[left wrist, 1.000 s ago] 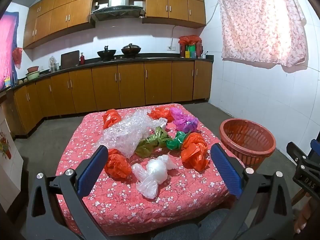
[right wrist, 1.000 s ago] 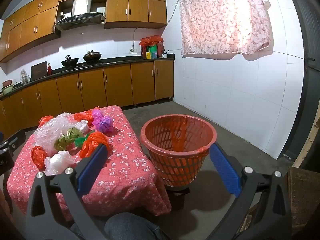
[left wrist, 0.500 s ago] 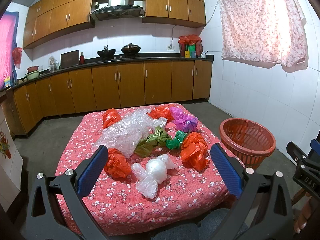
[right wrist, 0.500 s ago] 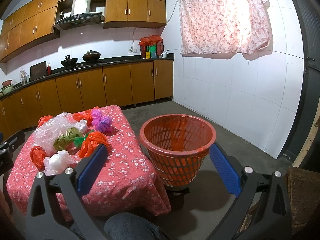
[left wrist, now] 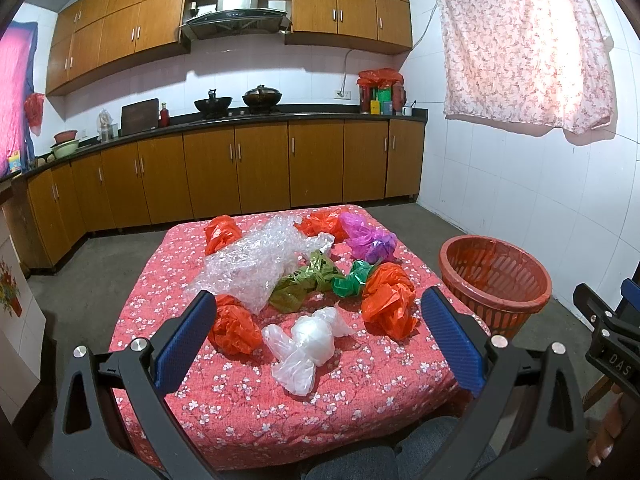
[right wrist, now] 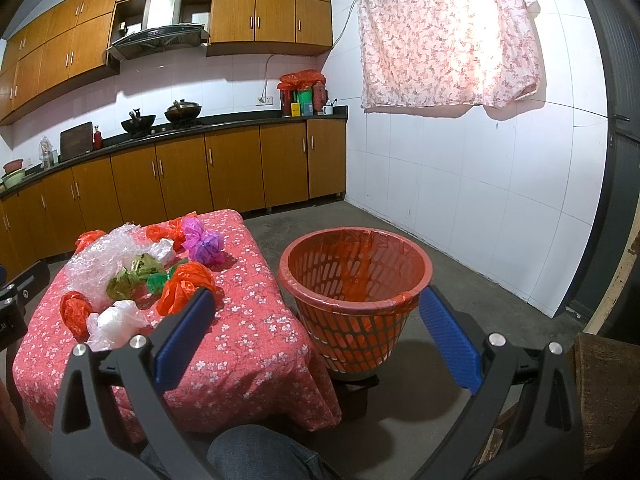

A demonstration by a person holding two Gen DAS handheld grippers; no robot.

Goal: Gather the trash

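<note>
Left claw (left wrist: 320,340) hangs above the near edge of the table (left wrist: 240,420), jaws spread wide and holding nothing. Right between its blue pads (left wrist: 186,344) lies the white bag (left wrist: 310,344), a little ahead of the tips. Just ahead of the left pad sits an orange bag (left wrist: 234,330); ahead of the right pad, a bigger orange wad (left wrist: 388,300). Beyond those, the bubble wrap (left wrist: 256,264), an olive bag (left wrist: 306,284), a green bag (left wrist: 352,280) and a purple bag (left wrist: 370,238), with more orange bags at the far edge.

Right claw (right wrist: 316,338) is wide open too, empty, held off the table's right side. The basket (right wrist: 356,280), lined in orange plastic, stands on the floor straight ahead between its pads (right wrist: 448,338). The trash pile lies off to this claw's left on the table.
</note>
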